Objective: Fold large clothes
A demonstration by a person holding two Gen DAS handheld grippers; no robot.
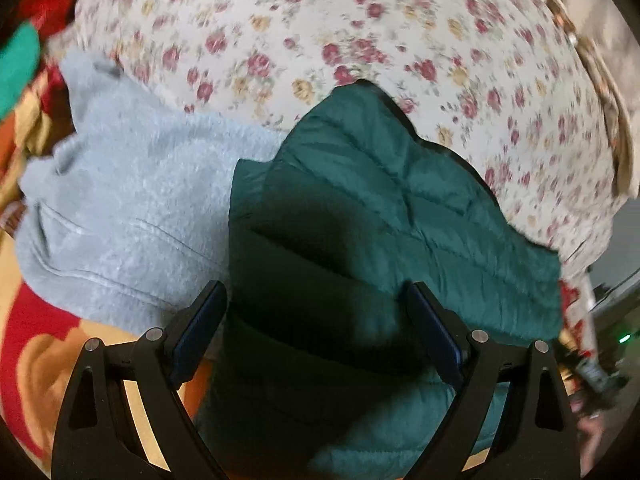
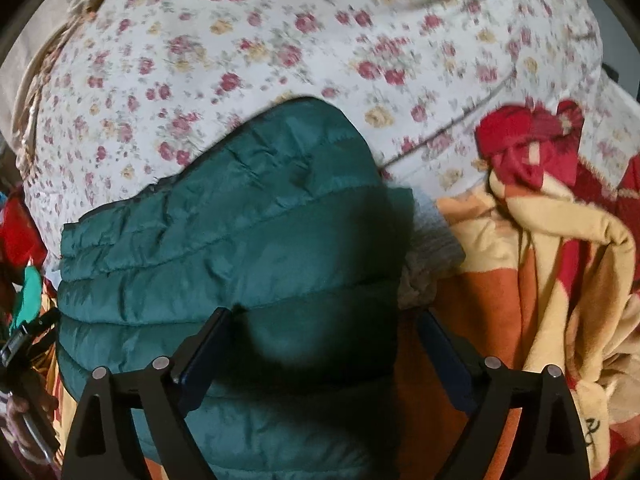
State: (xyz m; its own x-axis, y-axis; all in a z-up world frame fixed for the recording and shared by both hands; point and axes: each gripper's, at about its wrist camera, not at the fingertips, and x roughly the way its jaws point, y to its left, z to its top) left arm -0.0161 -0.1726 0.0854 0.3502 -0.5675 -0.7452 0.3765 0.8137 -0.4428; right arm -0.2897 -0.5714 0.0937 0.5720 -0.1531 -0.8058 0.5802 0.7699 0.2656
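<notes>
- Green puffer jacket [image 1: 372, 216] – already folded into a compact quilted bundle, lying on the bed directly ahead of and under both sets of fingers.
- Left gripper [image 1: 316, 312]: fingers spread wide, nothing pinched; the jacket's near edge sits between and below the pads, contact not confirmable.
- Right gripper [image 2: 324, 328]: jaws wide too, no cloth clamped. Its left finger [image 2: 200, 356] overlaps the jacket; the other hangs past the jacket's right edge, over the orange-and-cream blanket [image 2: 540, 280].
- Grey fleece garment [image 1: 120, 208] lies just left of the left fingers, touching the jacket's side.
- Floral bedspread [image 1: 320, 28] lies beyond the fingertips, bare.
- Step, my read: jacket fold looks finished – both grippers free of it.
- Next move likely calls for either pressing the bundle flat or shifting to the grey fleece; that means finding a hem or shoulder edge first, and it's bunched.
</notes>
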